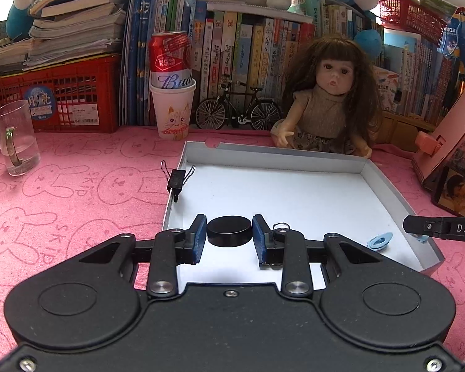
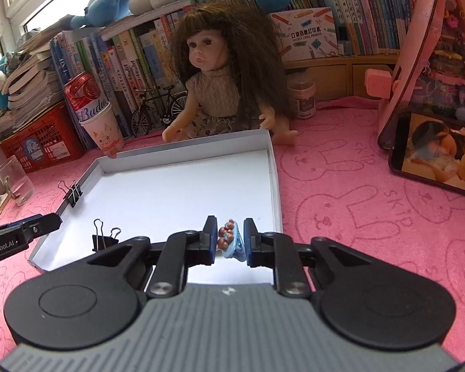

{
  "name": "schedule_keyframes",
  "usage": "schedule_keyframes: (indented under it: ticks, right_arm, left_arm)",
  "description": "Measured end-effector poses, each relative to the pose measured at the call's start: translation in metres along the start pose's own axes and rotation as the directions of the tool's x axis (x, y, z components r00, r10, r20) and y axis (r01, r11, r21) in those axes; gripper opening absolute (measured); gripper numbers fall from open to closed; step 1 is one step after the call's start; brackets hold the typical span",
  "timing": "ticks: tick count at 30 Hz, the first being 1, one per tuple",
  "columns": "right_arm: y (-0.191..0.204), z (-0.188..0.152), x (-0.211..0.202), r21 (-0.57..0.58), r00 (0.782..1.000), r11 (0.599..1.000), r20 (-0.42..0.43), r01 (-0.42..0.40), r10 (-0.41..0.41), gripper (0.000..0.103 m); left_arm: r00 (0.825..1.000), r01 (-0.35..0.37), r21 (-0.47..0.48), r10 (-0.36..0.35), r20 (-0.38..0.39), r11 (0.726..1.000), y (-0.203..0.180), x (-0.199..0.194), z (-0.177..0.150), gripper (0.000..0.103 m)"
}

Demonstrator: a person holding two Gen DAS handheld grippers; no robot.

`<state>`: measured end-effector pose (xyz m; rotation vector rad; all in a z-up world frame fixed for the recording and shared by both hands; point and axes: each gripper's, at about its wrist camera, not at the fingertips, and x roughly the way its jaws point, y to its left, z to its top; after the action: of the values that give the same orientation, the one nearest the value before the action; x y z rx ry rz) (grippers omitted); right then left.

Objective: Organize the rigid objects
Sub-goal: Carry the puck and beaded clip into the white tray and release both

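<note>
A shallow white box lid (image 1: 272,158) (image 2: 183,148) lies on the pink cloth. In the left wrist view my left gripper (image 1: 229,235) has its blue pads on both sides of a black round disc (image 1: 229,231), near the lid's front edge. A blue hair clip (image 1: 378,240) and a small metal ring (image 1: 281,226) lie in the lid. A black binder clip (image 1: 177,178) sits on the lid's left wall. In the right wrist view my right gripper (image 2: 230,238) is shut on a blue clip with brown bears (image 2: 231,240). A second binder clip (image 2: 104,238) lies in the lid.
A doll (image 1: 325,99) (image 2: 220,83) sits behind the lid. A cup with a red can (image 1: 172,93), a model bicycle (image 1: 237,108), a glass (image 1: 14,138), a red crate (image 1: 55,96) and books stand along the back. A pink toy house (image 2: 434,71) stands right.
</note>
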<state>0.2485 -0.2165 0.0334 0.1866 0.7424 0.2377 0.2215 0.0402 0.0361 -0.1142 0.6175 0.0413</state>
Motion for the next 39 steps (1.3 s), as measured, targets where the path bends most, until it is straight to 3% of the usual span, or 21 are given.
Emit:
schedule_keyframes:
  ticks: [8, 26, 32, 33, 35, 39]
  right_arm:
    - [-0.003, 0.001, 0.021, 0.04, 0.999, 0.999, -0.039, 0.008, -0.007, 0.022]
    - [-0.003, 0.002, 0.032, 0.06, 0.999, 0.998, -0.045, 0.015, -0.013, 0.022]
    - [-0.006, 0.002, 0.03, 0.075, 0.999, 0.997, -0.04, 0.001, 0.002, 0.028]
    - [-0.006, 0.002, 0.029, 0.078, 0.999, 0.997, -0.038, -0.001, 0.004, 0.033]
    - [-0.006, 0.002, 0.025, 0.079, 0.999, 0.997, -0.031, -0.006, 0.009, 0.046]
    - [-0.002, 0.001, 0.013, 0.051, 1.0, 0.999, -0.003, -0.015, 0.016, 0.054]
  left_arm:
    - [0.999, -0.017, 0.005, 0.017, -0.032, 1.0, -0.003, 0.021, -0.006, 0.03]
    - [0.998, -0.013, 0.013, 0.014, -0.055, 1.0, -0.009, 0.034, -0.015, 0.03]
    - [0.998, -0.001, 0.005, 0.002, -0.059, 1.0, -0.009, 0.033, -0.014, 0.03]
    - [0.998, 0.0, 0.004, 0.001, -0.055, 1.0, -0.008, 0.031, -0.014, 0.031]
    - [0.999, 0.001, 0.007, -0.001, -0.05, 1.0, -0.007, 0.027, -0.013, 0.04]
    - [0.999, 0.02, 0.017, -0.02, -0.029, 1.0, -0.007, 0.014, -0.012, 0.051]
